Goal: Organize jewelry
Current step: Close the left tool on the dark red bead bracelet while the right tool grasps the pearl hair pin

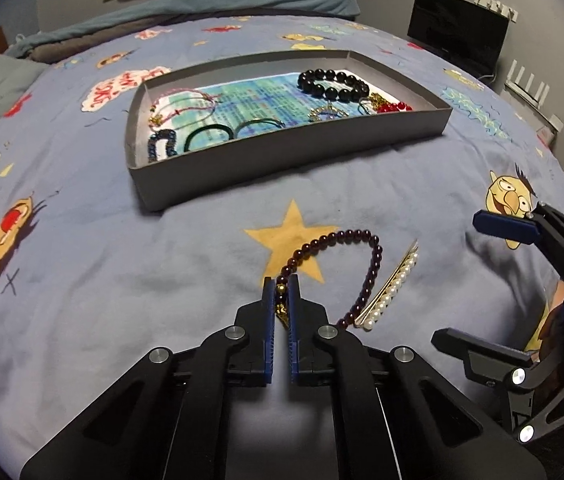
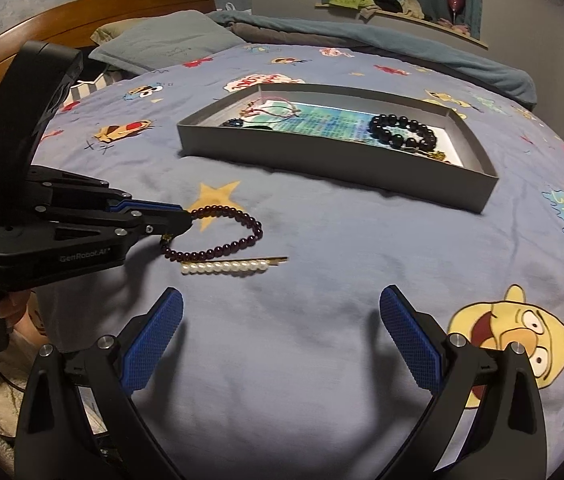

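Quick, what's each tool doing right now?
Left tool: closed on the dark red bead bracelet.
Right tool: open, holding nothing.

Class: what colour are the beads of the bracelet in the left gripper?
Dark purple-maroon bracelet; right wrist view.

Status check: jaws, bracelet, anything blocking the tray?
Left gripper shut on dark red bead bracelet, still on bedspread. Right gripper open, empty. Pearl hair clip beside bracelet. Path to gray tray clear.
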{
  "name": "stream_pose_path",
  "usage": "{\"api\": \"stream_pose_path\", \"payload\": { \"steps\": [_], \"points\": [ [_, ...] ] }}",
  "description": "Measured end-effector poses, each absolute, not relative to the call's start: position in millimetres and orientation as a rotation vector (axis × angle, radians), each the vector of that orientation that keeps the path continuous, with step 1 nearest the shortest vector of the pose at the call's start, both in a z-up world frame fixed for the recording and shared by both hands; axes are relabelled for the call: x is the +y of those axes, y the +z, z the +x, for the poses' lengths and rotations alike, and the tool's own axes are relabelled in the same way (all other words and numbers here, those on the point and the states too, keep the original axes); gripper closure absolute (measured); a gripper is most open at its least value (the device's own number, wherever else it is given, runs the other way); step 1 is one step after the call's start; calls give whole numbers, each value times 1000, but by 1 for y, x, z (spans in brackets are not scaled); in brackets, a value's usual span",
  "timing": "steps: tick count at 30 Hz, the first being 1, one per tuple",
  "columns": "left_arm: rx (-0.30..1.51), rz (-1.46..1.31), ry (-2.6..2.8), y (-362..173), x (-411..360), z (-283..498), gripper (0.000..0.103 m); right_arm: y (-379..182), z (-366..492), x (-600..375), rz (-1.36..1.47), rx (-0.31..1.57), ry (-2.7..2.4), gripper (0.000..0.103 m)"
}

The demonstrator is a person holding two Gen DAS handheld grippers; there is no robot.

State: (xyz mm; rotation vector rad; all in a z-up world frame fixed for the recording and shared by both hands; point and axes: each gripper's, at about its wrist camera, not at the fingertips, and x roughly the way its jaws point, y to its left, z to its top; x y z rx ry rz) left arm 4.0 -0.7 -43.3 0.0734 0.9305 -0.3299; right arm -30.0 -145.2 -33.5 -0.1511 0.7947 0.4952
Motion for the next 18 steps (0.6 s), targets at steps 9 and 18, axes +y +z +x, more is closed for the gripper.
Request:
{"api": "stream_pose_path", "payload": {
  "steps": [9,18],
  "points": [
    [901,25,-320,-34,22,-3,96,-36,-33,-120,-142,776,532,12],
    [908,-8,-322,-38,36,-7,96,-49,-28,-97,-220,747,481,28]
  ]
}}
